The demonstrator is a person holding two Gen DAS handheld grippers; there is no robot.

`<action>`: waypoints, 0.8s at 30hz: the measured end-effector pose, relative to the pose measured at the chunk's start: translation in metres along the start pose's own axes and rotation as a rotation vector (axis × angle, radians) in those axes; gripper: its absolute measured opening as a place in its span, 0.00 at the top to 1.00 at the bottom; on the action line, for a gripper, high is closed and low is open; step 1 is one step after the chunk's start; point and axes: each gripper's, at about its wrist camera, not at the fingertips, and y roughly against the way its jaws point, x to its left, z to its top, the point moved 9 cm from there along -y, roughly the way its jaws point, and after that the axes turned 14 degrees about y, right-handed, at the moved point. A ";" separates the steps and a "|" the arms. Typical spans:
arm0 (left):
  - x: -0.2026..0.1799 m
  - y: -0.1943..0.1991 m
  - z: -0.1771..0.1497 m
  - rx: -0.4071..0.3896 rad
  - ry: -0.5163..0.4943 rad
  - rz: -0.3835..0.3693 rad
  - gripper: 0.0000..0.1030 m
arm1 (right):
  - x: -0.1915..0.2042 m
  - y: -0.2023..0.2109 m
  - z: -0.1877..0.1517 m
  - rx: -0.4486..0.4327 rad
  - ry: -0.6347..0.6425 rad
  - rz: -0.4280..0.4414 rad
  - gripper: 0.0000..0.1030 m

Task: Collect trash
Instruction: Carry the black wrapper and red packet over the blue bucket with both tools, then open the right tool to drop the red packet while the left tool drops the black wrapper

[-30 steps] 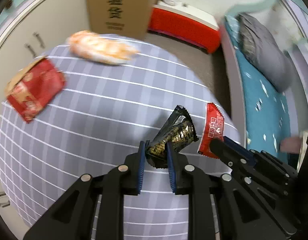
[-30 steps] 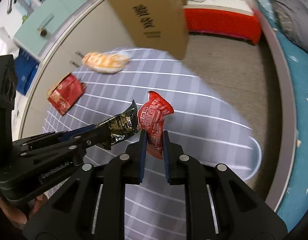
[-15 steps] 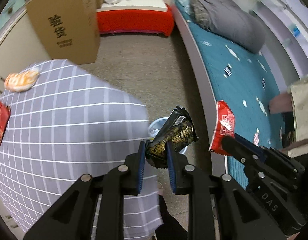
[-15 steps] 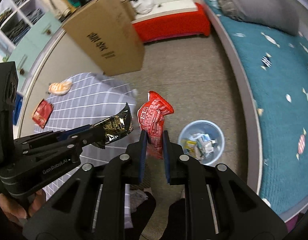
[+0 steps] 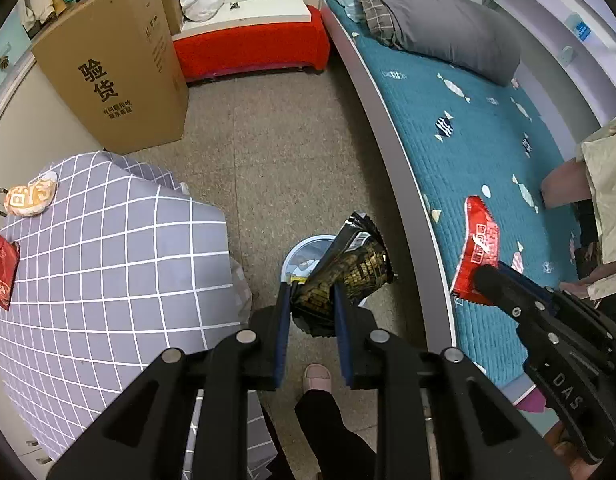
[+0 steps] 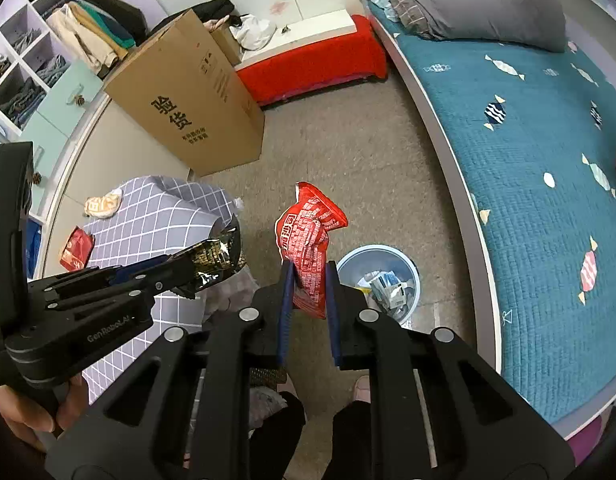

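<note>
1. Left wrist view, taking the blue waste bin point(image 5: 308, 258) on the floor as the landmark: far left of it stands the worktop point(image 5: 108, 280) under a grey checked cloth, with a red packet point(image 5: 2, 270) at its far left edge and an orange-and-white packet point(image 5: 30, 196) beyond that, toward the wall.
2. Behind the worktop, well left of the bin, a tall cardboard box point(image 5: 116, 80) stands on the floor.
3. Directly over the bin, the left gripper point(image 5: 310, 304) has its fingers clamped on a black-and-gold wrapper point(image 5: 348, 268), which hides part of the bin's rim.
4. Just below the bin in this view are a pink slipper and a dark trouser leg of the person.
5. Right of the bin, over the teal bed point(image 5: 488, 140), the right gripper point(image 5: 478, 276) shows from the side, holding a red wrapper point(image 5: 478, 244).
6. Right wrist view: the right gripper's fingers point(image 6: 286, 300) are pressed together on the red wrapper, just left of the bin, which holds crumpled litter.
</note>
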 end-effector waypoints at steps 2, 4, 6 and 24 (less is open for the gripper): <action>0.000 0.001 0.000 -0.002 -0.001 0.001 0.80 | -0.005 0.002 0.001 -0.013 -0.014 -0.001 0.82; -0.001 0.002 0.000 -0.004 -0.002 0.002 0.80 | -0.009 0.004 0.003 -0.032 -0.037 0.006 0.59; -0.004 0.003 -0.001 -0.005 -0.003 0.001 0.80 | -0.013 0.005 0.004 -0.044 -0.043 -0.005 0.41; -0.031 0.006 0.008 -0.017 -0.051 0.000 0.80 | -0.030 0.017 0.006 -0.068 -0.068 -0.015 0.41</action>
